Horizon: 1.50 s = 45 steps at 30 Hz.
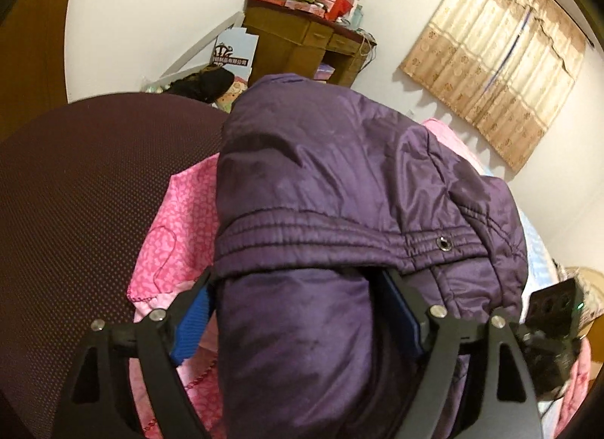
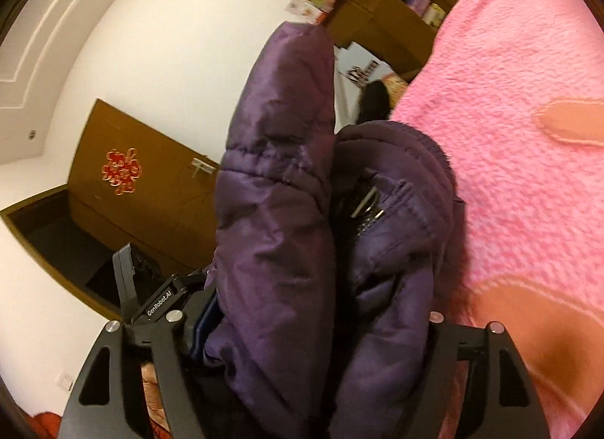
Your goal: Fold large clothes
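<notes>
The purple jacket (image 1: 339,182) fills the space between the fingers of the left hand-held gripper (image 1: 298,299), so the fingertips are hidden under its folds and only part of a blue pad (image 1: 192,325) shows. The same happens at the right hand-held gripper (image 2: 313,322): whether the pads press the cloth cannot be told. The jacket's lower part is cut off by the bottom edge. Ahead of the left hand-held gripper, the things on the wooden desk (image 1: 302,39) are too small to name.
</notes>
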Available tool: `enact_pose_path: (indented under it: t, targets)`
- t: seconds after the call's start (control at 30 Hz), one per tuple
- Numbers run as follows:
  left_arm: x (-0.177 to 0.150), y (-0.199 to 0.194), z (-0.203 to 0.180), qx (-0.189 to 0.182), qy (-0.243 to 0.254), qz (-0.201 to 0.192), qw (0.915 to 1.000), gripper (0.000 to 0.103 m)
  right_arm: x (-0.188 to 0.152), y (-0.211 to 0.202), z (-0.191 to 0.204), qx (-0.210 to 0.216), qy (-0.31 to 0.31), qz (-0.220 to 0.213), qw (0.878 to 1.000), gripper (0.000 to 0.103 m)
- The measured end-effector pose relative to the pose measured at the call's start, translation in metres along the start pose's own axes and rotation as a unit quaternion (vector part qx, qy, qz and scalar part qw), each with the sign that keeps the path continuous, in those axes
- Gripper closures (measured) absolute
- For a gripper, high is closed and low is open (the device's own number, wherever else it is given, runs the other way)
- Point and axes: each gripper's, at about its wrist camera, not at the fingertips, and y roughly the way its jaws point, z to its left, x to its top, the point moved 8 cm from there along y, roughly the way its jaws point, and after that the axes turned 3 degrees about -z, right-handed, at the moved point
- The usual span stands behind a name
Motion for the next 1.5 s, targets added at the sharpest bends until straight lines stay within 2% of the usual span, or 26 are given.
enact_pose_path:
  t: [0.07, 0.17, 0.3, 0.43, 0.47, 0.53, 0.6, 0.67, 0.73, 0.87, 1.03, 1.17, 1.2, 1.23, 1.3, 1.37, 1.43, 1.5]
  targets:
    - [0.003, -0.004, 0.005, -0.001, 0.008, -0.003, 1.0, 0.017, 0.006, -0.015, 0.005, -0.042, -0.014, -0.004, 0.999, 0.027]
    - [0.008, -0.005, 0.009, 0.005, 0.007, -0.008, 0.9999, 0.014, 0.018, -0.036, 0.038, -0.102, -0.082, -0.03, 0.991, 0.027]
    - [0.014, -0.008, 0.013, 0.013, 0.03, -0.024, 0.9992, 0.012, 0.023, -0.042, 0.052, -0.131, -0.1, -0.04, 0.986, 0.027]
    - [0.017, -0.008, 0.015, 0.017, 0.023, -0.024, 0.9993, 0.012, 0.025, -0.036, 0.057, -0.2, -0.144, -0.057, 0.967, 0.028]
    - [0.018, -0.007, 0.016, 0.022, 0.02, -0.024, 0.9993, 0.012, 0.026, -0.033, 0.06, -0.206, -0.142, -0.065, 0.966, 0.029]
    - [0.021, -0.006, 0.023, 0.039, 0.015, -0.03, 0.9987, 0.012, 0.032, -0.023, 0.059, -0.202, -0.133, -0.064, 0.968, 0.034]
    - [0.022, -0.006, 0.03, 0.053, 0.007, -0.031, 0.9981, 0.012, 0.031, -0.002, 0.046, -0.172, -0.095, -0.045, 0.98, 0.034]
    - [0.021, -0.005, 0.037, 0.054, -0.007, -0.028, 0.9981, 0.012, 0.03, 0.015, 0.025, -0.105, -0.021, -0.031, 0.994, 0.032]
    - [0.022, -0.003, 0.037, 0.053, -0.008, -0.025, 0.9982, 0.012, 0.029, 0.021, 0.01, -0.064, 0.017, -0.035, 0.997, 0.026]
    - [0.021, -0.002, 0.035, 0.055, -0.006, -0.022, 0.9982, 0.006, 0.014, 0.019, -0.007, 0.0, 0.086, -0.036, 0.996, 0.023]
    - [0.019, 0.0, 0.042, 0.035, -0.018, -0.01, 0.9992, 0.0, -0.01, -0.013, 0.001, 0.005, 0.094, -0.031, 0.995, 0.017]
    - [0.02, -0.005, 0.037, 0.058, 0.005, -0.024, 0.998, 0.0, -0.029, -0.063, 0.002, -0.009, 0.096, -0.05, 0.994, 0.017]
    - [0.019, -0.006, 0.037, 0.061, 0.01, -0.026, 0.9977, 0.0, -0.027, -0.068, 0.003, -0.024, 0.079, -0.058, 0.995, 0.019]
    - [0.019, -0.006, 0.036, 0.062, 0.012, -0.027, 0.9977, 0.0, -0.024, -0.082, 0.013, -0.057, 0.033, -0.074, 0.995, 0.035]
    - [0.019, -0.006, 0.037, 0.058, 0.006, -0.024, 0.998, 0.0, -0.014, -0.097, 0.036, -0.103, -0.048, -0.086, 0.99, 0.059]
    - [0.019, -0.006, 0.039, 0.053, 0.002, -0.022, 0.9984, 0.0, 0.006, -0.1, 0.058, -0.132, -0.094, -0.1, 0.982, 0.061]
    - [0.018, -0.006, 0.039, 0.053, 0.005, -0.022, 0.9984, 0.0, 0.036, -0.08, 0.075, -0.134, -0.12, -0.103, 0.978, 0.062]
    - [0.019, -0.008, 0.036, 0.058, 0.013, -0.024, 0.9979, 0.0, 0.055, -0.064, 0.092, -0.153, -0.166, -0.102, 0.969, 0.062]
